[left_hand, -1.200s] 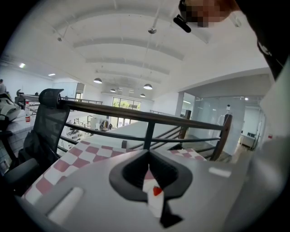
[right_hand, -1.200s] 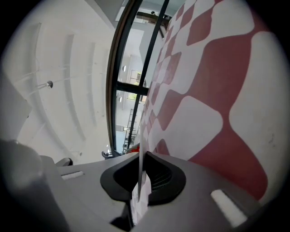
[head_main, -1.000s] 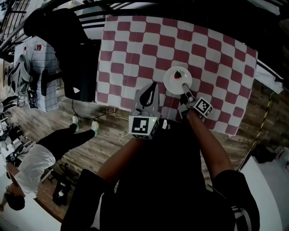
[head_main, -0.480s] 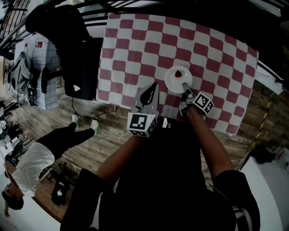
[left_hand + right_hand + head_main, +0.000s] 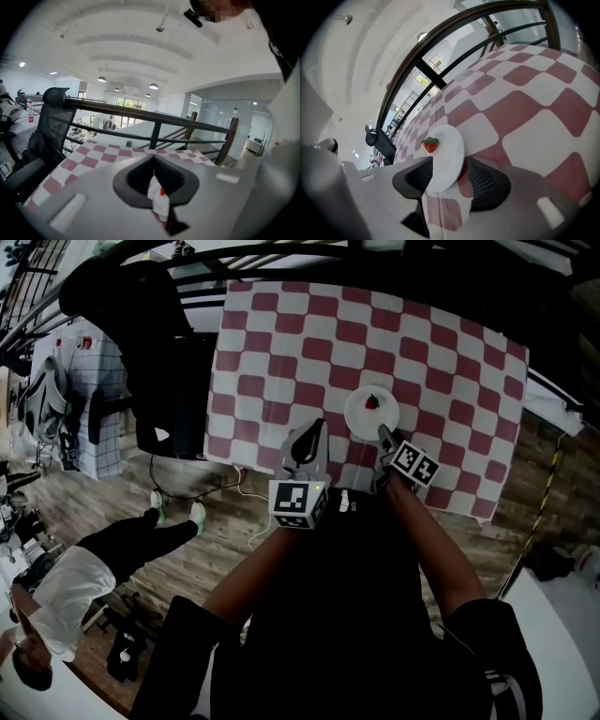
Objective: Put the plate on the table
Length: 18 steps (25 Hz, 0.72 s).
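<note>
A small white plate (image 5: 369, 414) with a strawberry (image 5: 371, 401) lies flat on the red-and-white checked tablecloth (image 5: 281, 343), near its front edge. My right gripper (image 5: 384, 435) is at the plate's near rim. In the right gripper view its jaws have just been opening and stand apart, with the plate (image 5: 446, 157) and strawberry (image 5: 430, 144) between them; red cloth shows between the plate and the right pad, so my right gripper (image 5: 451, 177) is open. My left gripper (image 5: 309, 441) hovers over the table's front edge, left of the plate, its tips meeting (image 5: 153, 158), holding nothing.
A black office chair (image 5: 159, 362) stands against the table's left side. A dark railing (image 5: 154, 123) runs behind the table. A person in a white shirt (image 5: 61, 592) is on the wooden floor at lower left, and a white cable (image 5: 246, 486) lies near the table's front.
The right gripper's marker cube has rolled and shifted slightly toward me. The plate stays on the cloth. The left gripper has barely moved.
</note>
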Each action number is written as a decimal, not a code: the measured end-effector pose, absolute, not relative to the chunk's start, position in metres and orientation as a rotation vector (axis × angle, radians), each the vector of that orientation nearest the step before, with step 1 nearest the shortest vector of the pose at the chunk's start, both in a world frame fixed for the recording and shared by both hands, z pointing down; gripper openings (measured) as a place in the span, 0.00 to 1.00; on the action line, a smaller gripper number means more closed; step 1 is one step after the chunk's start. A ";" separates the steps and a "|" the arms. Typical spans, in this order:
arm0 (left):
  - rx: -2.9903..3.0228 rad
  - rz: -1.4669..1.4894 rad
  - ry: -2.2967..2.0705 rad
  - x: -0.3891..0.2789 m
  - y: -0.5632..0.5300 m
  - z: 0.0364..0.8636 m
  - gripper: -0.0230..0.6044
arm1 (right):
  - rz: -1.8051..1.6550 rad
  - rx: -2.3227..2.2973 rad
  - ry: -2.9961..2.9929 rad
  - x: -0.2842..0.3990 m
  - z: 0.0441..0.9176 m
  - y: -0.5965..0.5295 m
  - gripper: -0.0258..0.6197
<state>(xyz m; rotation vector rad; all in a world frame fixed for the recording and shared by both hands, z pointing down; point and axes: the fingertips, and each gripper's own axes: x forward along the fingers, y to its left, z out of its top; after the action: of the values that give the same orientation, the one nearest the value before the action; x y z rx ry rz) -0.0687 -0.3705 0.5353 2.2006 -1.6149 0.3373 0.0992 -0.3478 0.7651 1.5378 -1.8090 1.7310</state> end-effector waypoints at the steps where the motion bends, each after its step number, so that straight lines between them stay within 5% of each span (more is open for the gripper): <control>1: 2.203 0.334 -1.611 -0.069 -0.369 0.535 0.05 | 1.740 1.546 -1.807 0.101 0.764 -0.346 0.40; 18: 2.309 0.255 -1.498 -0.049 -0.340 0.514 0.05 | 1.697 1.600 -2.147 0.084 0.647 -0.339 0.38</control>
<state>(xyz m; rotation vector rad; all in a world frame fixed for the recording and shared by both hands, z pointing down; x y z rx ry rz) -0.0491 -0.3405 0.5137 2.3087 -1.4984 0.2551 0.0836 -0.3394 0.6474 1.5998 -2.1473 1.6975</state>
